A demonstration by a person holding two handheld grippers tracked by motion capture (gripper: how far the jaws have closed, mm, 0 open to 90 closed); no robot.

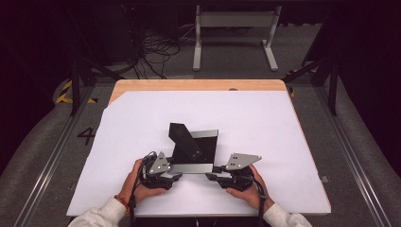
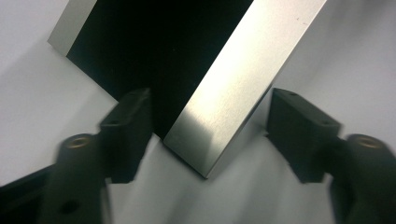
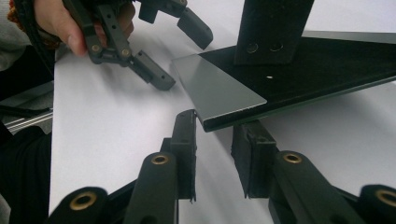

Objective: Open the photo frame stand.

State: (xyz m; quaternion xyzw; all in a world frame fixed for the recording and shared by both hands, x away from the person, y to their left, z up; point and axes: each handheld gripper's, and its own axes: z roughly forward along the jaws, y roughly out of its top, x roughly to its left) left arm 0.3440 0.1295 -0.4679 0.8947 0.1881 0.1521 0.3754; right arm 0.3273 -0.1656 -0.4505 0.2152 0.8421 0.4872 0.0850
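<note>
Black stand with silver-edged base plate (image 1: 191,156) sits mid white sheet (image 1: 118,142). Left gripper (image 2: 210,135) at plate's near left corner — jaws spread, corner between them, no pinch. Right gripper (image 3: 214,142) at near right corner — jaws narrowly apart, corner at their tips, unpinched.

Stand base plate (image 1: 196,151): black matt top, brushed metal strip along the edge, satin sheen, smooth. Upright post (image 1: 185,138) on it: black, matt. Gripper jaws (image 3: 215,158): black matt plastic with brass-looking inserts. Table (image 1: 198,85): light wood with a smooth finish, covered by white matt paper sheet (image 1: 265,123). Grey plates on grippers: dull metal.
</note>
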